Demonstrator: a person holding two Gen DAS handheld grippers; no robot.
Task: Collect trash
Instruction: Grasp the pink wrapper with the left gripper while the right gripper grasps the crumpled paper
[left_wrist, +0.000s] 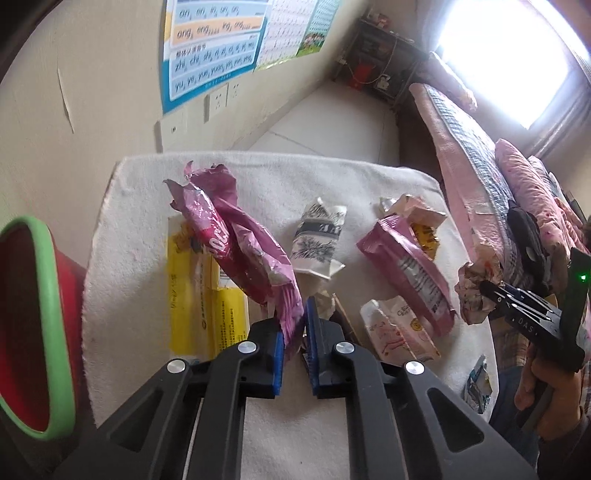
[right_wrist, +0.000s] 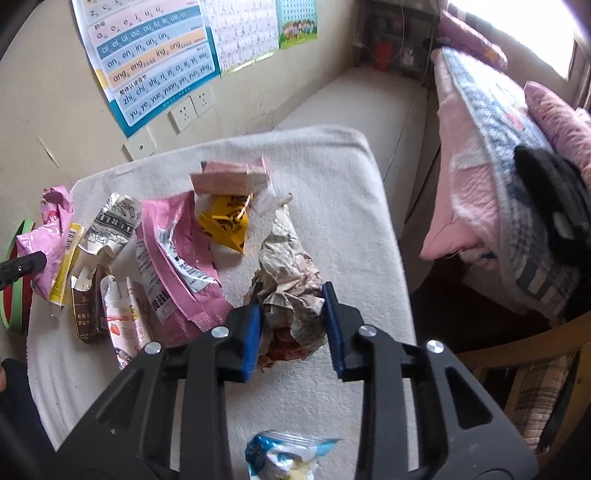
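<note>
My left gripper (left_wrist: 294, 334) is shut on the lower end of a crumpled pink wrapper (left_wrist: 236, 240) and holds it up above the white towel-covered table (left_wrist: 122, 280). My right gripper (right_wrist: 291, 325) is closed around a crumpled ball of brownish paper (right_wrist: 291, 280) that rests on the towel (right_wrist: 332, 192). A red bin with a green rim (left_wrist: 40, 325) stands at the table's left. More trash lies on the towel: a yellow packet (left_wrist: 192, 295), a black-and-white carton (left_wrist: 319, 236), a second pink bag (left_wrist: 410, 266) and a strawberry pouch (left_wrist: 395, 332).
A blue-white wrapper (right_wrist: 284, 454) lies near the table's front edge. A pink box (right_wrist: 229, 179) and a yellow wrapper (right_wrist: 225, 221) lie farther back. A bed with pink bedding (right_wrist: 491, 155) stands on the right. The wall with posters (right_wrist: 147, 59) is behind the table.
</note>
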